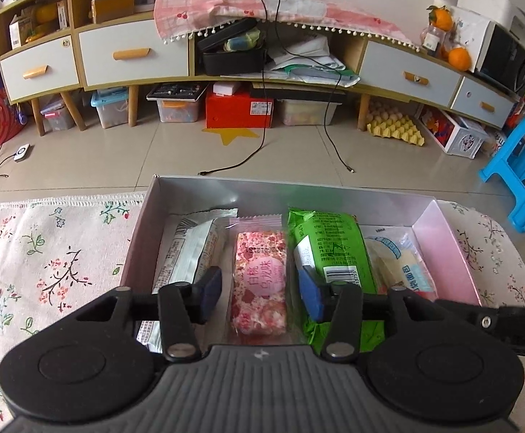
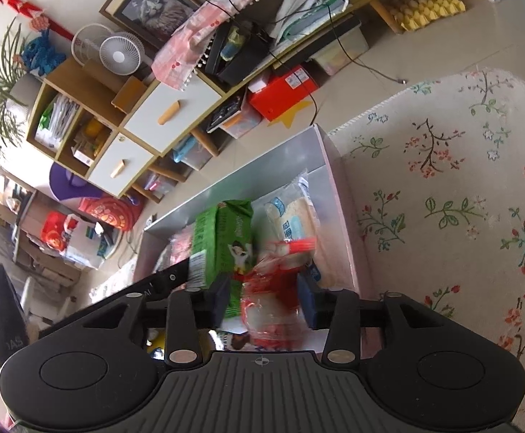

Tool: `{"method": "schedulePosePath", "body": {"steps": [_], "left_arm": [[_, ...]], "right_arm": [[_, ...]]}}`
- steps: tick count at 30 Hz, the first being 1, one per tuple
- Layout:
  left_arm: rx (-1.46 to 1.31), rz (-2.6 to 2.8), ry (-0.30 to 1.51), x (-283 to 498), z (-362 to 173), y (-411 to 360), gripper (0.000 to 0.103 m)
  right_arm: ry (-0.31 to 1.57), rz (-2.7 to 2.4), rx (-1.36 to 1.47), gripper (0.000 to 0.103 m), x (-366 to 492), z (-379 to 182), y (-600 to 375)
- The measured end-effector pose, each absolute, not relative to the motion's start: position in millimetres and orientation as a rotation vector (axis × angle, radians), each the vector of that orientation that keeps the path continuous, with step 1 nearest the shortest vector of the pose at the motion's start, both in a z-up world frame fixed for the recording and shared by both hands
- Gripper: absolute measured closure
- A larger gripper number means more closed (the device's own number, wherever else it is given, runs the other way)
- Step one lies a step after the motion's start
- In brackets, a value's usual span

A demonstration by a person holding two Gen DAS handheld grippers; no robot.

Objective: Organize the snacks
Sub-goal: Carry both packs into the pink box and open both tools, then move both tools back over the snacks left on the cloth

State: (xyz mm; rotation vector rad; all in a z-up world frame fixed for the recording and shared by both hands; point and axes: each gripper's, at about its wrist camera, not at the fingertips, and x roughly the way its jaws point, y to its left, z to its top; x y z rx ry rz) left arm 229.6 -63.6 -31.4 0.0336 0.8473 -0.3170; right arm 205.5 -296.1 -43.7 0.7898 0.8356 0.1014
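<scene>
A shallow grey box (image 1: 190, 195) sits on the flowered tablecloth and holds a row of snacks: a white packet (image 1: 186, 252), a pink peach bar (image 1: 260, 281), a green packet (image 1: 331, 249) and a pale bread packet (image 1: 399, 259). My left gripper (image 1: 260, 294) is open, its pads on either side of the pink bar, not pressing it. In the right wrist view the box (image 2: 331, 166) holds the green packet (image 2: 226, 238) and bread packet (image 2: 295, 216). My right gripper (image 2: 264, 297) hangs over the box with a blurred red-and-clear packet (image 2: 269, 288) between its pads.
The flowered tablecloth (image 1: 46, 259) spreads left and right of the box. Beyond the table edge lie a tiled floor, a long cabinet (image 1: 132, 54) with drawers, loose cables and a blue stool (image 1: 522, 166).
</scene>
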Motion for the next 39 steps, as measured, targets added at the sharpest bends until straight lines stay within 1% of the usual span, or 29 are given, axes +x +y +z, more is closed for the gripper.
{"method": "schedulePosePath", "body": {"steps": [1, 8, 10, 13, 15, 17, 19, 24, 28, 32, 33, 35, 39], "left_arm": [[0.037, -0.313, 0.847, 229, -30, -64, 0.055], [0.019, -0.322, 0.85, 216, -17, -61, 0.046], [0.018, -0.324, 0.847, 211, -11, -60, 0.044], [0.014, -0.333, 0.84, 201, -2, -58, 0.039], [0.012, -0.341, 0.834, 194, 3, -56, 0.033], [0.007, -0.348, 0.835, 188, 8, -54, 0.031], [-0.001, -0.349, 0.841, 181, 11, -51, 0.028], [-0.01, -0.352, 0.846, 163, 16, -41, 0.018], [0.005, -0.368, 0.863, 146, 18, -35, 0.013], [0.016, -0.366, 0.872, 128, 17, -22, 0.005], [0.011, -0.366, 0.875, 123, 17, -19, 0.003], [0.01, -0.369, 0.881, 114, 16, -12, 0.002], [0.036, -0.361, 0.886, 99, 12, -3, 0.001]], "right_arm": [[0.834, 0.1, 0.799, 0.051, 204, -43, -297], [0.828, 0.109, 0.823, 0.05, 191, -25, -301], [0.82, 0.114, 0.823, 0.046, 186, -16, -302], [0.806, 0.116, 0.818, 0.043, 177, -4, -301], [0.799, 0.118, 0.821, 0.042, 170, 4, -302], [0.8, 0.115, 0.819, 0.041, 165, 9, -302], [0.803, 0.11, 0.809, 0.038, 158, 14, -300], [0.81, 0.098, 0.78, 0.033, 140, 25, -296], [0.845, 0.085, 0.732, 0.031, 127, 31, -288], [0.891, 0.081, 0.703, 0.03, 113, 33, -279], [0.901, 0.084, 0.699, 0.028, 111, 34, -277], [0.916, 0.089, 0.687, 0.025, 103, 34, -273], [0.983, 0.082, 0.655, 0.024, 90, 30, -261]]}}
